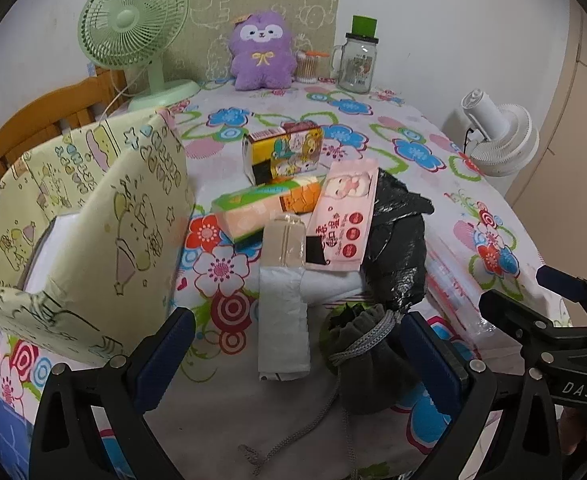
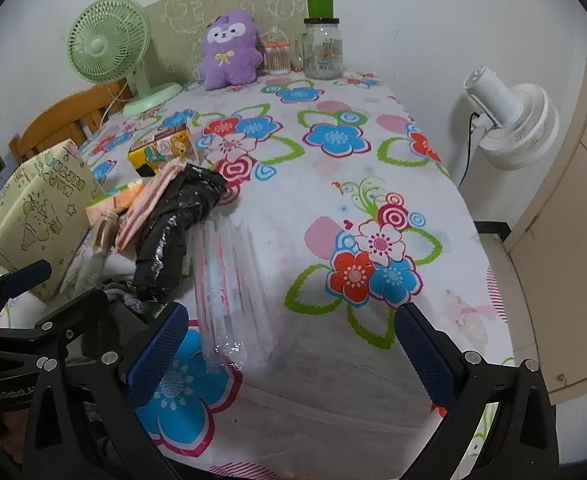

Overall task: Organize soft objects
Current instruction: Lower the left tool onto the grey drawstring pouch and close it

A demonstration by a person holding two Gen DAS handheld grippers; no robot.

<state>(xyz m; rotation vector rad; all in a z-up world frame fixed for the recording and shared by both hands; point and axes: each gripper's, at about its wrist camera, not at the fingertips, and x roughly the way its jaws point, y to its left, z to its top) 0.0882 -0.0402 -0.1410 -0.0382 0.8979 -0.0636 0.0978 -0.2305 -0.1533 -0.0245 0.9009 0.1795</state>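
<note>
My left gripper (image 1: 297, 354) is open over the near table edge; a dark grey drawstring pouch (image 1: 367, 356) lies between its fingers, by the right one, with a white folded packet (image 1: 283, 320) just ahead. Beyond lie an orange-green tissue pack (image 1: 267, 208), a pink wet-wipe pack (image 1: 343, 216), a yellow cartoon tissue pack (image 1: 283, 154) and a crumpled black plastic bag (image 1: 397, 240). A pale yellow fabric box (image 1: 77, 216) stands open at left. My right gripper (image 2: 289, 346) is open and empty over a stack of clear plastic bags (image 2: 233, 276).
A purple plush (image 1: 262, 52), green desk fan (image 1: 133, 36), glass jar with green lid (image 1: 358, 60) and cotton-swab tub (image 1: 307, 66) stand along the back wall. A white fan (image 2: 509, 124) stands off the table's right edge. A wooden chair (image 1: 41, 120) is at left.
</note>
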